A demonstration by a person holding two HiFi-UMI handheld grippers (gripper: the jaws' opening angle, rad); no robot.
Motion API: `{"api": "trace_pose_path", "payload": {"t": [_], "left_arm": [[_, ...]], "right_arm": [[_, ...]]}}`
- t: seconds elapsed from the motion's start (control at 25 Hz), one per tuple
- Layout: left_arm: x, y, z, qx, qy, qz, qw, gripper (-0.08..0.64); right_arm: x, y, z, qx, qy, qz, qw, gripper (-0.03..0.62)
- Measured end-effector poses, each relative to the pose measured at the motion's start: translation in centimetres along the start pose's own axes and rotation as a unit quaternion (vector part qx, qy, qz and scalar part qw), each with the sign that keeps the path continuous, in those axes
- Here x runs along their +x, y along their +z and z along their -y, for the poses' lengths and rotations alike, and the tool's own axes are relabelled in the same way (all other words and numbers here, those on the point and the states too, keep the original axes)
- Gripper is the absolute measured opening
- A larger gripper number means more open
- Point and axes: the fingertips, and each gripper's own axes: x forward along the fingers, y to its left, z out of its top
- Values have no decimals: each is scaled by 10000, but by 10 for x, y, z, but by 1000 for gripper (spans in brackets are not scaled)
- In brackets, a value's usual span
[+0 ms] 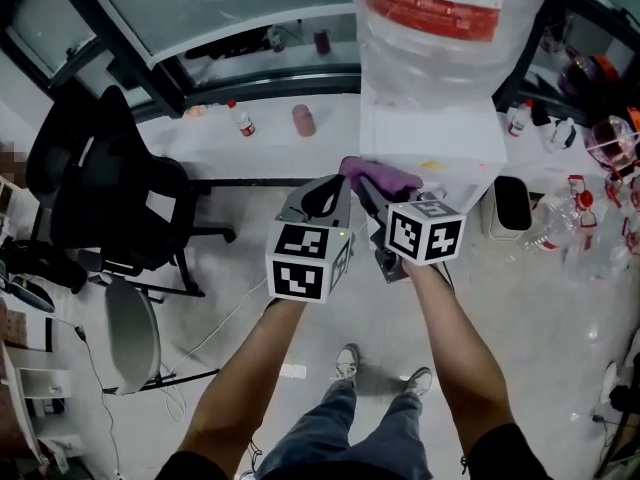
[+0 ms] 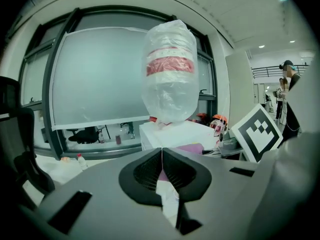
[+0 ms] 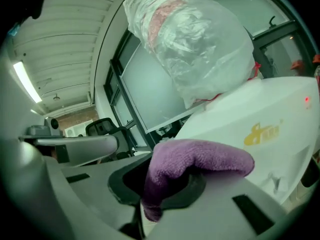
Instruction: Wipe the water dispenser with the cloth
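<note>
- Head view, water dispenser (image 1: pixel 430 133): stands straight ahead of both grippers, white and boxy; fills the space beyond the right jaws in the right gripper view (image 3: pixel 272 114), with a yellow logo on its front.
- Water bottle (image 1: pixel 450 23): sits on top of the dispenser, above and beyond both grippers, wrapped in clear plastic with a red band; rises straight ahead in the left gripper view (image 2: pixel 169 79).
- Office chair (image 1: pixel 100 183): stands well off to the left of the left gripper, black, near the window wall.
- Right gripper (image 1: pixel 368 190): points at the dispenser's front; pinches the cloth between its jaws (image 3: pixel 165 184).
- Left gripper (image 1: pixel 335 186): hangs just beside the right one, on its left; shows jaws pressed together on nothing (image 2: pixel 161 156).
- Cloth (image 1: pixel 385 176): bulges purple out of the right jaws (image 3: pixel 200 156), right at the dispenser's front; cannot tell whether touching.
</note>
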Motion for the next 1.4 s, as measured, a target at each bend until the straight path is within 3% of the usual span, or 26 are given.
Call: {"api": "trace_pose_path", "payload": {"t": [0.2,0.48,0.72,1.08,1.4], "left_arm": [[16,-7,-6,20,-173,-39,9998,28],[33,-8,23,-23,-330,-6,9995,28],[45,-8,47,-61,-225,13,9997,28],[58,2,93,-111,-150,81,9998,28],[70,4,122,-91,-15,195,9998,28]], "right_arm": [[1,-2,15,32,-200,122,9997,43],[-23,10,41,-22,-282,283,9992,43],[-55,19,67,-255,-271,217,9991,43],[-105,38,120,3,-328,381,9987,43],[-142,52,162,-83,-364,491,9981,43]]}}
